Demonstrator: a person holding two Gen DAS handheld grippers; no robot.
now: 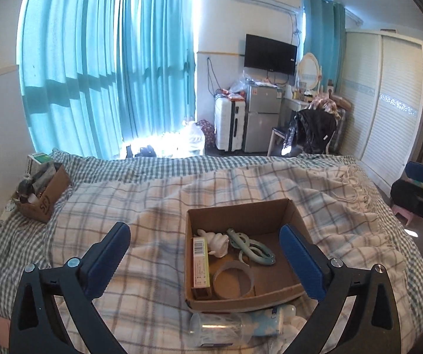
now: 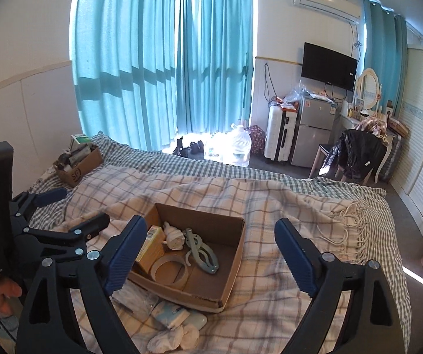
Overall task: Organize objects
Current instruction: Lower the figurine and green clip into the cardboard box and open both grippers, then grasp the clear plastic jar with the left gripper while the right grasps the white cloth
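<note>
An open cardboard box (image 1: pixel 241 212) (image 2: pixel 235 253) sits on the plaid blanket. It holds a yellow carton (image 1: pixel 201 262) (image 2: pixel 151 246), a white figurine (image 1: pixel 219 243) (image 2: pixel 174 237), pale green clips (image 1: pixel 252 249) (image 2: pixel 201 252) and a clear tape ring (image 1: pixel 233 280) (image 2: pixel 170 270). In front of the box lie a clear plastic cup (image 1: pixel 211 329), a blue-and-white bottle (image 1: pixel 270 323) (image 2: pixel 171 314) and a white cloth (image 2: pixel 173 337). My left gripper (image 1: pixel 208 262) is open and empty over the box's near side; it also shows in the right wrist view (image 2: pixel 73 209). My right gripper (image 2: pixel 208 258) is open and empty above the box.
A second cardboard box (image 1: pixel 44 194) (image 2: pixel 80 168) full of items sits at the bed's far left corner. Beyond the bed are teal curtains (image 1: pixel 108 67), a white suitcase (image 1: pixel 229 124), a small fridge (image 1: pixel 263 118), a chair with dark clothes (image 1: pixel 308 131) and a wardrobe (image 1: pixel 388 103).
</note>
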